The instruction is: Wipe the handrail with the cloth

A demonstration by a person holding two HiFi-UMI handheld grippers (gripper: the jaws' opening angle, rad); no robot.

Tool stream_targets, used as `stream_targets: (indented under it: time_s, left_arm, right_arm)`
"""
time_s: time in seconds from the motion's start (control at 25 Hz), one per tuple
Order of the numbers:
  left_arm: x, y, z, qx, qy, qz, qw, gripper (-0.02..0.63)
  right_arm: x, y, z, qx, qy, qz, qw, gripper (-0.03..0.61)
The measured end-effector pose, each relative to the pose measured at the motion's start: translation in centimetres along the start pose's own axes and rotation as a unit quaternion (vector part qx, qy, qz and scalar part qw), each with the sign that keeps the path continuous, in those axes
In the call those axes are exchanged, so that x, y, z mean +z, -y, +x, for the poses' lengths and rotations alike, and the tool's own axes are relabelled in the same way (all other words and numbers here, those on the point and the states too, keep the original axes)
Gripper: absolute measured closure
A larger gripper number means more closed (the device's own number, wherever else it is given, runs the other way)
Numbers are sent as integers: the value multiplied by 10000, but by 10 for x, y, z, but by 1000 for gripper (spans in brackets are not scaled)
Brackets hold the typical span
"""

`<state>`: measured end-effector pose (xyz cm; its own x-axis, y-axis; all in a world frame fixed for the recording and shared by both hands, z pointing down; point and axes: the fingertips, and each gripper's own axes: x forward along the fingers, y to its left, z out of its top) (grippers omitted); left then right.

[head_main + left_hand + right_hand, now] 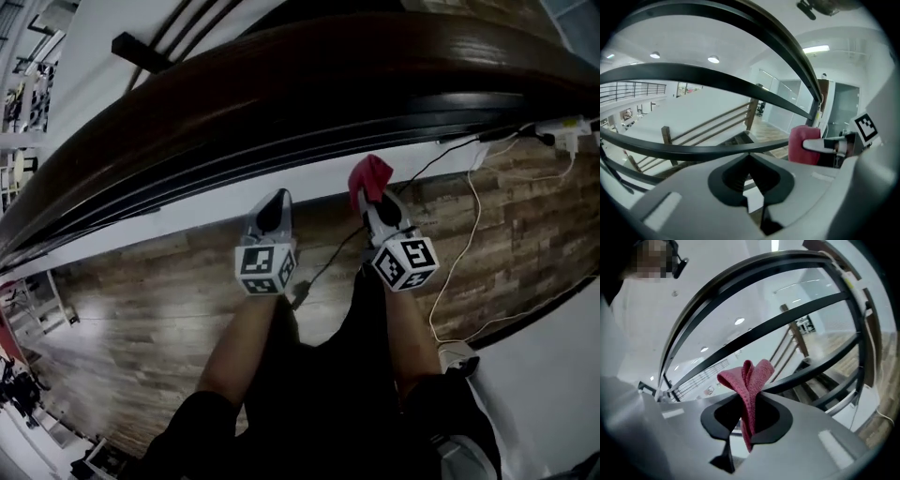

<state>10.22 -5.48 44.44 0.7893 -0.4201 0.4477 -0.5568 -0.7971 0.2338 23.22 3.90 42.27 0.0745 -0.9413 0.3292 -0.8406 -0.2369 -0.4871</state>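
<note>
A broad dark wooden handrail (309,84) curves across the top of the head view, with dark rails beneath it. My right gripper (373,197) is shut on a folded red cloth (369,178), which sticks up from its jaws just below the handrail. In the right gripper view the cloth (749,380) stands pinched between the jaws, in front of the dark rails (787,324). My left gripper (274,208) hangs to the left at about the same height, shut and holding nothing. From the left gripper view the cloth (804,144) shows at the right.
Below lies a wood-plank floor (141,309) with a white skirting strip (187,220) under the railing. A white power strip (567,131) with trailing cables (459,262) sits at the right. A staircase with wooden banisters (708,124) lies beyond the rails.
</note>
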Motion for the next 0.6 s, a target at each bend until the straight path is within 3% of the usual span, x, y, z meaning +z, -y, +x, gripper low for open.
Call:
stream_targets:
  time_s: [0.16,0.36,0.44,0.6]
  left_arm:
    - [-13,-83,-63,799,281,-265,9961,614]
    - [-34,-185,-133,1526,570,-398,9858,614]
    - [-42,-230,-168,1976,793,-459,9760,614]
    - [-75,-323,-218,2940,1254,-890,9434,614]
  right_arm:
    - [-52,-101,45,1107,-678,-824,9881,529]
    - [-120,-226,101,2297,-1023,-1882,9494,530]
    - [-146,-278,124,2870,-1044,-2076,9293,531]
    - [-190,-358,172,3974,-1106,-2545,8747,531]
